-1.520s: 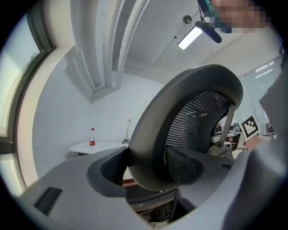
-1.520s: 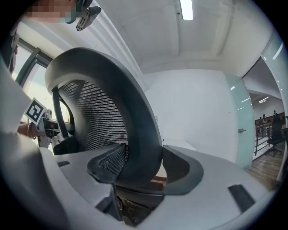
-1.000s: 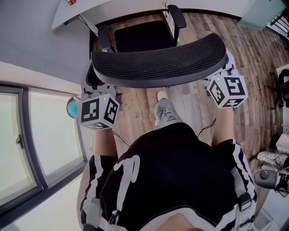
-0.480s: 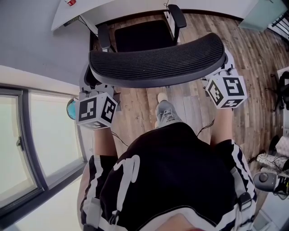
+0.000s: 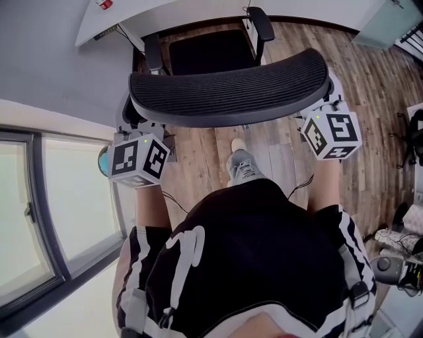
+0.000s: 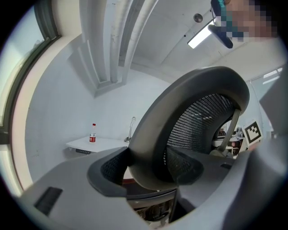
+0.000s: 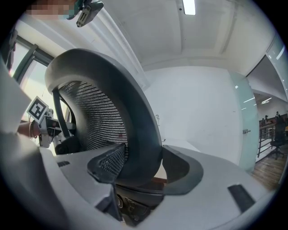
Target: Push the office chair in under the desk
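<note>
Both grippers are clamped onto the chair. In the left gripper view, the left gripper (image 6: 146, 168) has its two pads pressed against either face of the backrest (image 5: 231, 89) rim, jaws narrowed onto it with nothing else between them. The right gripper (image 7: 143, 167) is doing the same thing on the opposite edge. One grip at each end of that curved mesh back makes sense to me: I'd guess it lets the person steer the chair straight rather than having it swivel or veer on its casters.

From the head view, the grippers sit under the two outer ends of the backrest, and the person stands right behind it with a shoe (image 5: 241, 165) on the wood floor (image 5: 277, 142) between them. So the body is lined up behind the push.

The office chair (image 5: 205, 53) itself faces the white desk (image 5: 145, 13). Its seat is close to the desk edge and the front of it looks to be starting under, but the backrest is well clear, so I'd call the job partway done. The armrests (image 5: 261, 23) are the thing to watch, since I can't tell if they clear the desktop. There's a small bottle (image 6: 92, 133) up on the desk too.
</note>
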A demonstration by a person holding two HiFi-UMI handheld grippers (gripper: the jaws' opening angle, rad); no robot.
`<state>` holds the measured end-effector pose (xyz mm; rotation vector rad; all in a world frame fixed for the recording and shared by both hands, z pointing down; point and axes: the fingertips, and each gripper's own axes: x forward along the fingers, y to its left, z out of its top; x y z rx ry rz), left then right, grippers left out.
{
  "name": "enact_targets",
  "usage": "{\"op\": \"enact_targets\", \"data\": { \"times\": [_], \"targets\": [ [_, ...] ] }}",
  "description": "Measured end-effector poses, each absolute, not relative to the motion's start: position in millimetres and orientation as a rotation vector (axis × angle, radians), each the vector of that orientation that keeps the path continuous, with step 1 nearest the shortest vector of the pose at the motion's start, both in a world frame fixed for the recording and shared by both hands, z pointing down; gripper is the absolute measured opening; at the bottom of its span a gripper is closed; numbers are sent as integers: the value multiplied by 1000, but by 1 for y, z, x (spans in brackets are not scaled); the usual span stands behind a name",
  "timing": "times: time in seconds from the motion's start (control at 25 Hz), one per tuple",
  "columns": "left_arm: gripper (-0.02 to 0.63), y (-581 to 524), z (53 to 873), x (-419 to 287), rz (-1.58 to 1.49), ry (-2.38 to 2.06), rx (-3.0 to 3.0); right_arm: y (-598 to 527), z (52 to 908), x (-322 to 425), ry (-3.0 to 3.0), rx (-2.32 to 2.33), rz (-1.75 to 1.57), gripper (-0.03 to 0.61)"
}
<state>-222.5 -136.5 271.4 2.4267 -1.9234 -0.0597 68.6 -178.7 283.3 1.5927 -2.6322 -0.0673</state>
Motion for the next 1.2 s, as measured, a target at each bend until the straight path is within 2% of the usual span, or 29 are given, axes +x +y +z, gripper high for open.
{"op": "enact_targets", "data": {
  "times": [1.2],
  "targets": [
    [267, -197, 272, -237, -127, -1907, 2395, -239, 282, 55, -2647, 1580, -61, 253]
  ]
}}
